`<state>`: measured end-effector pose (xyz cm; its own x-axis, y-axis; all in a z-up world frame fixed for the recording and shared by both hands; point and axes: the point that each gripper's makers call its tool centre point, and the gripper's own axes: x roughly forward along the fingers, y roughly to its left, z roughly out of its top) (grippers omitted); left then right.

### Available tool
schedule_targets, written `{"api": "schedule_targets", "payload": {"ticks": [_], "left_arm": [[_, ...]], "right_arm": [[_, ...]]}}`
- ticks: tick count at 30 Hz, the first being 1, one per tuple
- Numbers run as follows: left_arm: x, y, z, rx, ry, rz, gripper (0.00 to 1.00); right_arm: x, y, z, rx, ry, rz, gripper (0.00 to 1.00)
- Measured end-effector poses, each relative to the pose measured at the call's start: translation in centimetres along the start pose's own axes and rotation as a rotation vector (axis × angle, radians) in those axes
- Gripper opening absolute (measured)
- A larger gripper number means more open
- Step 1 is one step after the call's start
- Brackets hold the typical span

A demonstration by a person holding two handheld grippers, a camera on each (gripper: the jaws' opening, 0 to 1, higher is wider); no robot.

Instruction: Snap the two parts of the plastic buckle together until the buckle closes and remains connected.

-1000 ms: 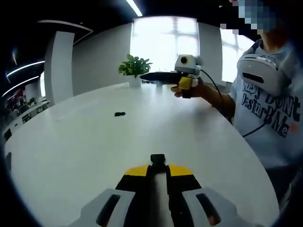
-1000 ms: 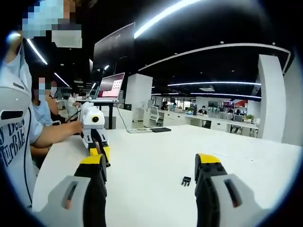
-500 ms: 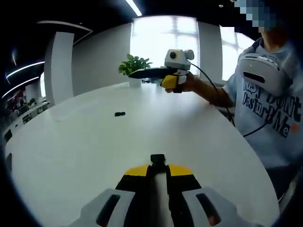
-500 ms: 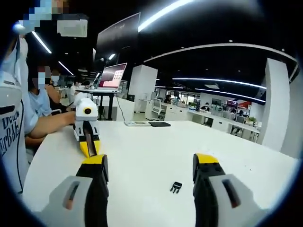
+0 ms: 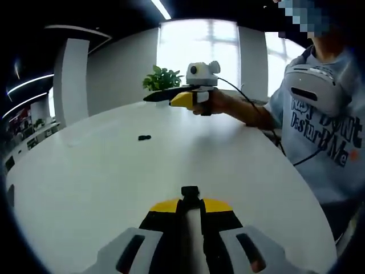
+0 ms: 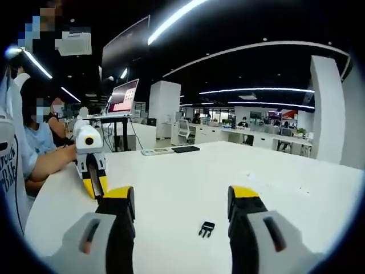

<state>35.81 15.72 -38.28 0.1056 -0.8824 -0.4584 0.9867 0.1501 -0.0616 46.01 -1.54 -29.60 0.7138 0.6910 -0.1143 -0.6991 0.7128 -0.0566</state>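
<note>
My left gripper (image 5: 190,201) is shut on a small black buckle part (image 5: 190,190) that sticks out past its yellow-tipped jaws, low over the white table (image 5: 85,171). The other black buckle part (image 5: 144,137) lies loose on the table, farther out to the left. In the right gripper view that loose part (image 6: 206,229) rests on the table ahead, between my right gripper's (image 6: 181,200) open jaws. A hand holds the right gripper (image 5: 149,97) above the table's far side. The left gripper (image 6: 93,191) sits at the left of the right gripper view.
A potted plant (image 5: 162,80) stands at the table's far edge by the window. A person in a grey printed shirt (image 5: 322,114) stands at the right side. A pale keyboard (image 6: 154,152) and a dark flat item (image 6: 187,149) lie on the far table.
The right gripper has swung left across the table's far side. In its own view the loose buckle part has drawn nearer and lower between the open jaws. The left gripper stayed still.
</note>
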Motion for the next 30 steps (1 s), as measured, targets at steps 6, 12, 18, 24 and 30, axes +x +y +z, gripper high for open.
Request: {"api": "schedule_targets", "payload": {"ticks": [6,12,18,24,30], "left_arm": [[0.1,0.0,0.0,0.003,-0.001,-0.003,0.12],[0.2,-0.2,0.1,0.004,-0.002,-0.004,0.12],[0.2,-0.2,0.1,0.007,-0.001,-0.002,0.12],[0.3,-0.2,0.1,0.01,0.001,-0.001,0.12],[0.4,-0.3,0.2,0.013,-0.001,-0.008,0.12]], "right_arm": [[-0.1,-1.0,-1.3,0.009,0.033,-0.034,0.62],[0.2,-1.9,-3.2,0.038,0.098,-0.068,0.52],[0.8,-2.2,-4.9,0.053,0.157,-0.086,0.42],[0.5,-2.7,-5.7,0.06,0.192,-0.112,0.32],[1.1,-2.6,-6.4,0.068,0.226,-0.109,0.28]]}}
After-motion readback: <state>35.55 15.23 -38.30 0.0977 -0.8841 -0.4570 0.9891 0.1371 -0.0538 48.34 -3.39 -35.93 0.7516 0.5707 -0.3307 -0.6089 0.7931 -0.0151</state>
